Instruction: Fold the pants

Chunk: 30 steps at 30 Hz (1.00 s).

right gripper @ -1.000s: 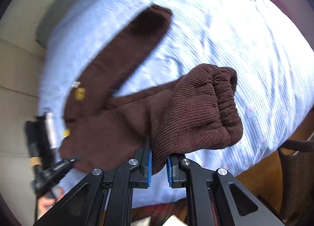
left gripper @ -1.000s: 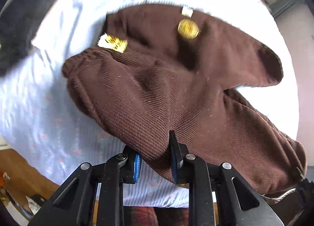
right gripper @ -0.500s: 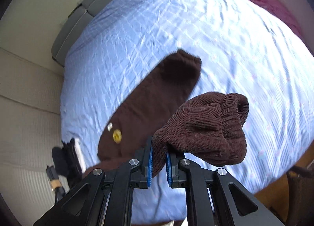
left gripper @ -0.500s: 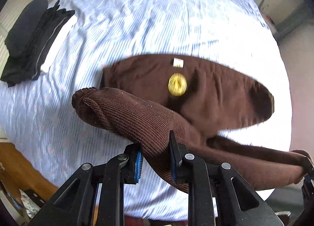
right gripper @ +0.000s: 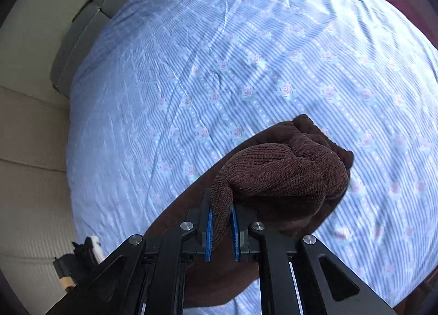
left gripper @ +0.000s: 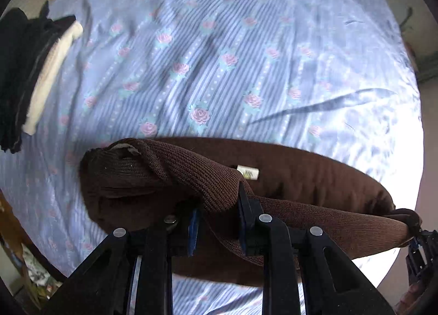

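Observation:
The brown knit pants (left gripper: 301, 186) lie across the blue striped bedsheet (left gripper: 219, 68), one leg folded over the other. My left gripper (left gripper: 216, 222) is shut on the waist end of the upper layer, bunched and held just above the lower layer. A white label (left gripper: 247, 173) shows on the pants behind it. My right gripper (right gripper: 220, 222) is shut on the bunched cuff end of the pants (right gripper: 284, 175), held low over the sheet (right gripper: 246, 54). The right gripper also shows at the far right edge of the left wrist view (left gripper: 420, 243).
A stack of folded black and cream clothes (left gripper: 30, 76) sits at the left of the bed. A grey headboard or cushion (right gripper: 82, 27) borders the bed's far left. A beige ribbed wall or sofa side (right gripper: 30, 164) runs along the left.
Both grippers have carried the held leg forward and down over the other leg. The gold round tag on the pants is now covered. The cameras sit much closer to the sheet.

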Each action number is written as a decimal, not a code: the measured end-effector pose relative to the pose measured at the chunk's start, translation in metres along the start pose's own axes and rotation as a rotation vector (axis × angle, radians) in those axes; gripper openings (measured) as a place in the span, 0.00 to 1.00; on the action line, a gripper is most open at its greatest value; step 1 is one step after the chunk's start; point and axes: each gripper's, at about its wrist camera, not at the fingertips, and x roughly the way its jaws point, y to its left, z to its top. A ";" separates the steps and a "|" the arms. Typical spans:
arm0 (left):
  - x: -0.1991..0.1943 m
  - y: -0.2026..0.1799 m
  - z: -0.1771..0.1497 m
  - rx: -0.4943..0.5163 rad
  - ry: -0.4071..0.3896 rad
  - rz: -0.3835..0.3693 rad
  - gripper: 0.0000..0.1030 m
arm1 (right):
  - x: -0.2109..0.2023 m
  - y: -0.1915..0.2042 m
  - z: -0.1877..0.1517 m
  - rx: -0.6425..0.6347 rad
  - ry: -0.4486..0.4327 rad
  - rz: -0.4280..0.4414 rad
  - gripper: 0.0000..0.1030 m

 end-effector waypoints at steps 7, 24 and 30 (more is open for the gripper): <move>0.011 -0.016 0.022 0.064 0.062 0.025 0.38 | 0.029 0.005 0.021 -0.030 0.049 -0.033 0.31; -0.011 -0.094 -0.028 1.015 -0.160 0.101 0.84 | -0.046 -0.017 -0.085 -0.348 -0.007 -0.031 0.69; 0.037 -0.103 -0.025 1.018 -0.069 0.123 0.84 | 0.007 -0.054 -0.072 -0.202 0.023 -0.061 0.67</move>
